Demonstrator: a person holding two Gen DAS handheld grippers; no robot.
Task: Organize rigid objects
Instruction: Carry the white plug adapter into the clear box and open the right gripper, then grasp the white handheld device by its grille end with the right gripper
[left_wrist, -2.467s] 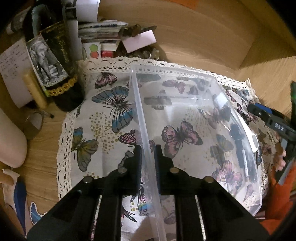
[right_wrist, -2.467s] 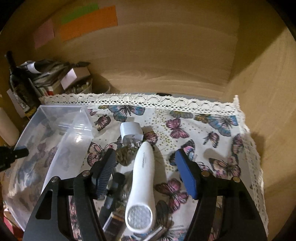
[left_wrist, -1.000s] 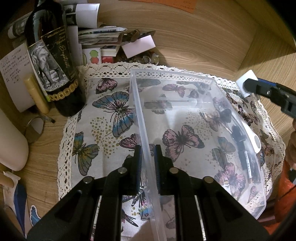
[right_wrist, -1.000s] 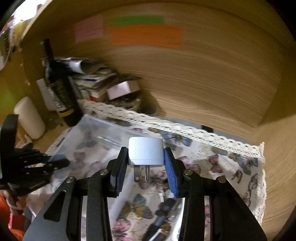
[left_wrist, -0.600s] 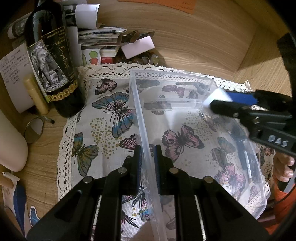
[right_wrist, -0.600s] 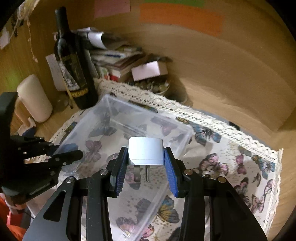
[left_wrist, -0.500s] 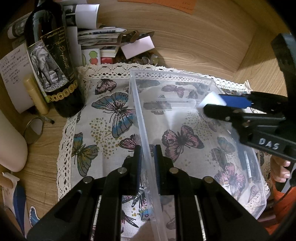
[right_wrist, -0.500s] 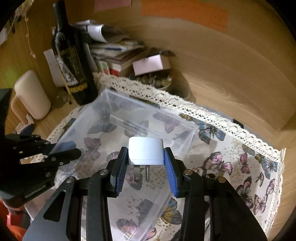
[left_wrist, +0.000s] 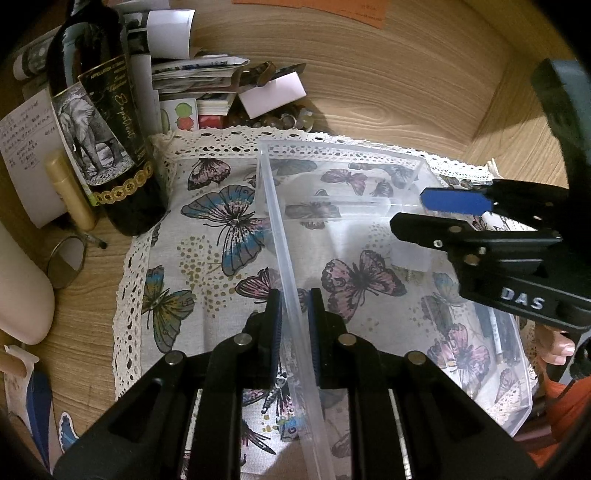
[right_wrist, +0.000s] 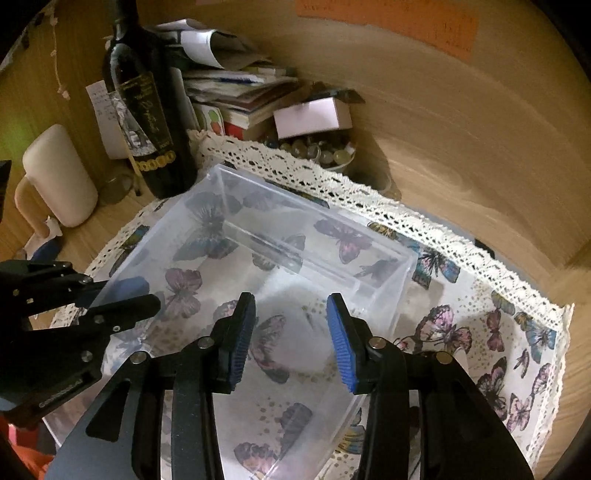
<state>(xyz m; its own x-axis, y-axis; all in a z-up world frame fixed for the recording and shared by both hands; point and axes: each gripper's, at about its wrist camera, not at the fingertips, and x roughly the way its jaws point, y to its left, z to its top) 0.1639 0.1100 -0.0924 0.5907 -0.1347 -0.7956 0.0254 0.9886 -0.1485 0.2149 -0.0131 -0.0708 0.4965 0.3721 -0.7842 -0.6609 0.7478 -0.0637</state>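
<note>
One small white blocky plug adapter (left_wrist: 410, 256) is showing as a pale blur inside the clear rectangular plastic storage box (left_wrist: 273, 206), just below the right gripper's fingertips; whether it is touching the box floor I cannot tell. The right gripper (right_wrist: 291, 325) is hovering over the middle of the box with its blue-padded jaws standing wide and nothing between them, and from the left wrist view it (left_wrist: 410, 210) is reaching in across the box's right half. The left gripper (left_wrist: 294, 306) is pinching the box's near side wall, one black finger outside and one inside, jaws narrow against the thin plastic. A low clear divider is running across the far end of the box. The box is sitting on a white lace-edged cloth printed with butterflies (left_wrist: 207, 258), which is covering a light wooden desk (left_wrist: 92, 302). Some dark pens (left_wrist: 495, 332) are lying on the cloth along the box's right side, seen through its wall. Beside the cloth's far left corner a dark glass wine bottle with an elephant label (left_wrist: 107, 147) is standing upright, with a messy stack of papers and books (left_wrist: 195, 74) behind it and a small bowl of round beads (right_wrist: 314, 147) near that stack. Farther left a cream-coloured cylinder (right_wrist: 59, 177) is standing on the desk.
</note>
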